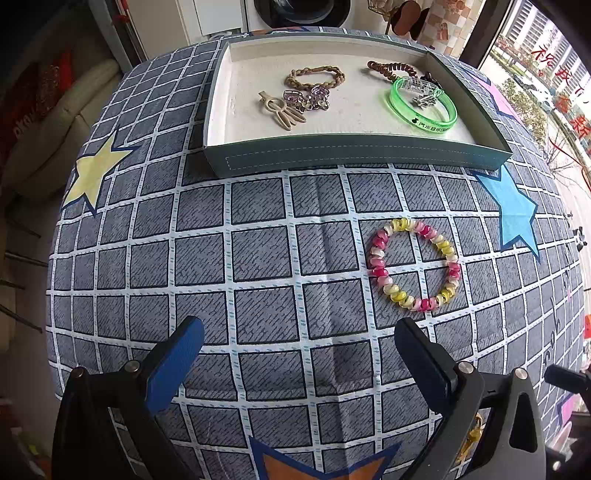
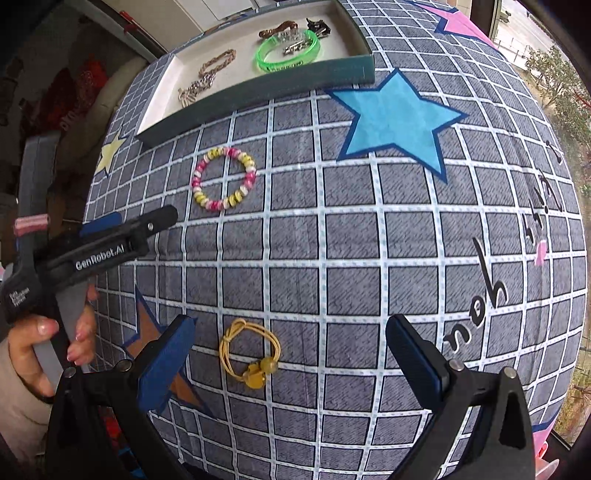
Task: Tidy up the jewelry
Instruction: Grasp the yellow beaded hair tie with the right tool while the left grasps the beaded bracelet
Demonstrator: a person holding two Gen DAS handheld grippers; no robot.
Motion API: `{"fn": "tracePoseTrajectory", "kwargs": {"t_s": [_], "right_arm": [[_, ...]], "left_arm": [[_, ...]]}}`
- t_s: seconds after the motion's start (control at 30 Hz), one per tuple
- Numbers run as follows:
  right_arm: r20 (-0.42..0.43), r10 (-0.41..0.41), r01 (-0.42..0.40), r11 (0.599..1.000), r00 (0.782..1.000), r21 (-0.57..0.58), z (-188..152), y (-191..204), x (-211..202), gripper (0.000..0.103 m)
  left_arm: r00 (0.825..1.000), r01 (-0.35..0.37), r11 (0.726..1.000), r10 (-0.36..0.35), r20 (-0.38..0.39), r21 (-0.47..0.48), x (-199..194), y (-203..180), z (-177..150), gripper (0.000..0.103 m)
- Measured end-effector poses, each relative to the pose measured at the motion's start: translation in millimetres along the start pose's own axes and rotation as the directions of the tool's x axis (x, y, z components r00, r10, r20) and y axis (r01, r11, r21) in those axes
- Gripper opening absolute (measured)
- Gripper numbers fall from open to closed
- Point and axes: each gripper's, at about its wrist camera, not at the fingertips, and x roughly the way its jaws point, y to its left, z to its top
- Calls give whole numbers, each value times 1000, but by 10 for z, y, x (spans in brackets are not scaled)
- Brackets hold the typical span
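A pink-and-yellow coiled bracelet [image 1: 415,265] lies on the checked cloth, just ahead and right of my open, empty left gripper [image 1: 299,343]; it also shows in the right wrist view [image 2: 224,179]. A yellow cord hair tie with amber beads [image 2: 250,352] lies between the fingers of my open, empty right gripper [image 2: 290,349]. The green-walled tray [image 1: 354,153] at the back holds a green wristband [image 1: 423,107], a braided tan bracelet [image 1: 314,77], a brown coil [image 1: 391,70], a beige clip [image 1: 282,110] and purple rings. The left gripper [image 2: 140,223] shows at left in the right wrist view.
The cloth has a yellow star [image 1: 94,173], a blue star [image 2: 397,118] and an orange star [image 1: 321,465]. A washing machine [image 1: 303,13] stands behind the tray. A window is at right, a sofa [image 1: 55,129] at left.
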Motion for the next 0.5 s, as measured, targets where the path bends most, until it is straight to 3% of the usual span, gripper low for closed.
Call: {"fn": "tracePoseTrajectory", "kwargs": {"t_s": [0.37,0.5], "right_arm": [[-41,-44,45,999,998,14,-385,65,159,102],[-47,-81,84,994,996,75,-473,54,224,88]], "left_arm": [[999,-3,998,0,49,65,55,-188,241,103],[998,-5,997,-1,69,83,76,-252,353,103]]}}
